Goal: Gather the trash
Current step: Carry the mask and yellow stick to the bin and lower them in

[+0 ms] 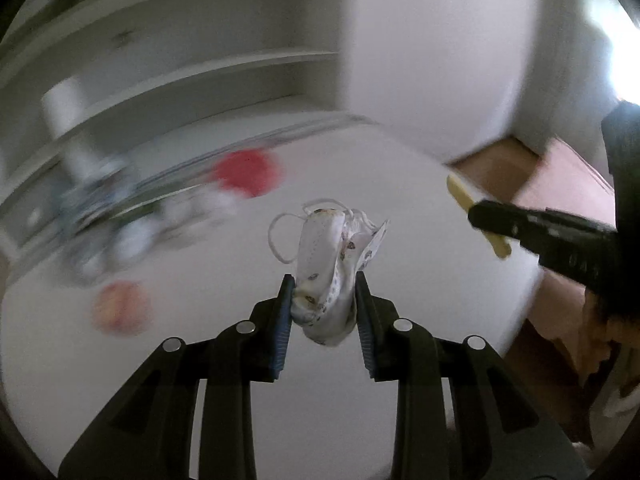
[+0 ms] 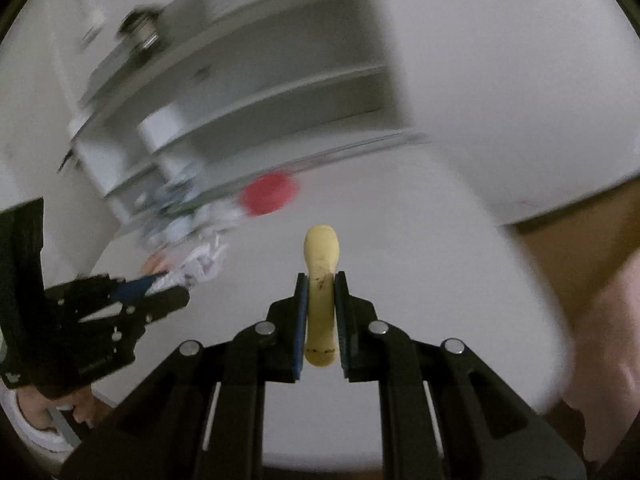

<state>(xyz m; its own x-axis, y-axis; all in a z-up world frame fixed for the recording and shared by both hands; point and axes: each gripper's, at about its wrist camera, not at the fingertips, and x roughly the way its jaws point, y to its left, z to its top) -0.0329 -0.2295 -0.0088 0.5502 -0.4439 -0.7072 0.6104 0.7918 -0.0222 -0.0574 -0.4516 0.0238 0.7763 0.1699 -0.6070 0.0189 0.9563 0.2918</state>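
Over at the left, the left gripper is pinching a crumpled white face mask between its two blue pads, the jaws standing partly apart with the fabric bunched between them, well above the white bench. The grip is catching only the lower folds, and the ear loops are dangling free out to the side, so a loop could be snagging on something in passing, or the soft cloth could be sliding out if the hand is swinging hard; the smeared background suggests both hands are travelling fast. Behind it on the bench a pile of crumpled scraps, a red round thing and a pinkish round thing are lying too blurred to name, and some of these are probably waiting to be collected too. Moving right, the right gripper is clamping nearly shut on a flat pale wooden stick with dark stains, holding it mid-length, with both ends poking past the pads. A smooth, thin stick held this way could be pivoting or slipping out during a quick sweep. No bin is showing in either view, so a drop short of it is looking like the main risk.
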